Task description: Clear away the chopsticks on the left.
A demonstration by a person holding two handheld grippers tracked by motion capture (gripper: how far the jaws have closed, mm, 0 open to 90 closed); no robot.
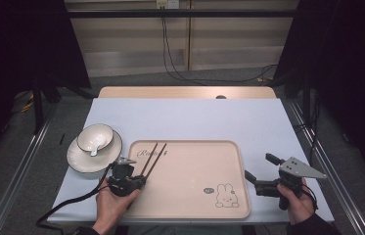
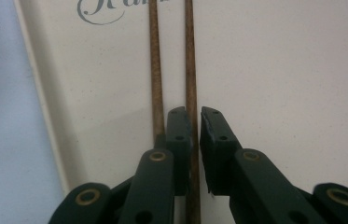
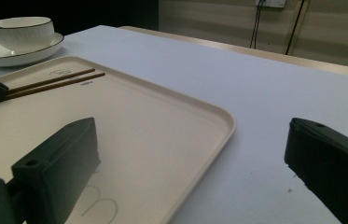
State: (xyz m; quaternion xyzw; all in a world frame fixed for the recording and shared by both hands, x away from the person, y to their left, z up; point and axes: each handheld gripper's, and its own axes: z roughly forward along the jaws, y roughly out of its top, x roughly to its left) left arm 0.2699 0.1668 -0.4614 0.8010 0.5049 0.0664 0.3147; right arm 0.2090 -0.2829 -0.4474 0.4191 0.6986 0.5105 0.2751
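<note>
Brown wooden chopsticks [image 1: 153, 157] are lying on the cream tray [image 1: 190, 205], near its 10 o'clock corner, tips pointing toward 1 o'clock beside the printed script. In the left gripper view, the left gripper [image 2: 196, 122] is pinching one stick [image 2: 191, 70] between nearly closed jaws, while the other stick [image 2: 156, 70] is running just outside the left jaw, ungrasped. Being thin, stiff and light, with a smooth rounded surface, the sticks are likely to roll or pivot in a narrow grip; taking both together near the thick ends should be steadying them better. The right gripper [image 1: 263, 172] is hovering released, jaws wide, off the tray's 3 o'clock edge above the pale blue tablecloth [image 1: 194, 117]. At 9 o'clock of the tray, a white bowl [image 1: 95, 137] holding a spoon [image 1: 95, 148] is sitting on a plate [image 1: 79, 159]
</note>
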